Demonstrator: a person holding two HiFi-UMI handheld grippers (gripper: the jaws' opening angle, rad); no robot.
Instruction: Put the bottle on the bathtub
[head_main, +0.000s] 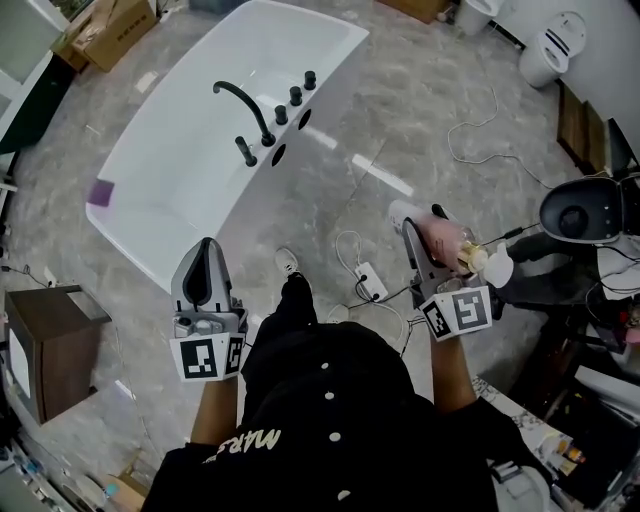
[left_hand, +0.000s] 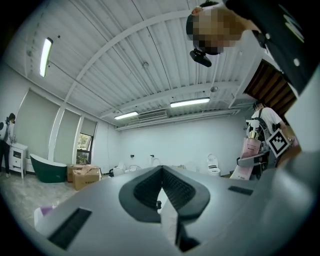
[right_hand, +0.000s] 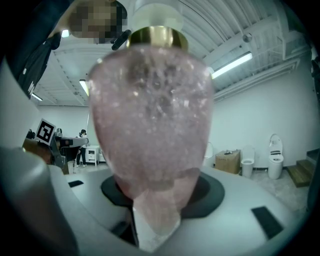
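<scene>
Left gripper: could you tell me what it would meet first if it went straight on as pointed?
Likely nothing near: the left gripper points roughly level, passing over the bathtub toward the far wall, though depth is unclear.

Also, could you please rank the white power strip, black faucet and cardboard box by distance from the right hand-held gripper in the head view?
1. White power strip, on the floor just beside the right hand-held gripper holding the bottle.
2. Black faucet, on the bathtub rim.
3. Cardboard box, far top-left corner.
</scene>
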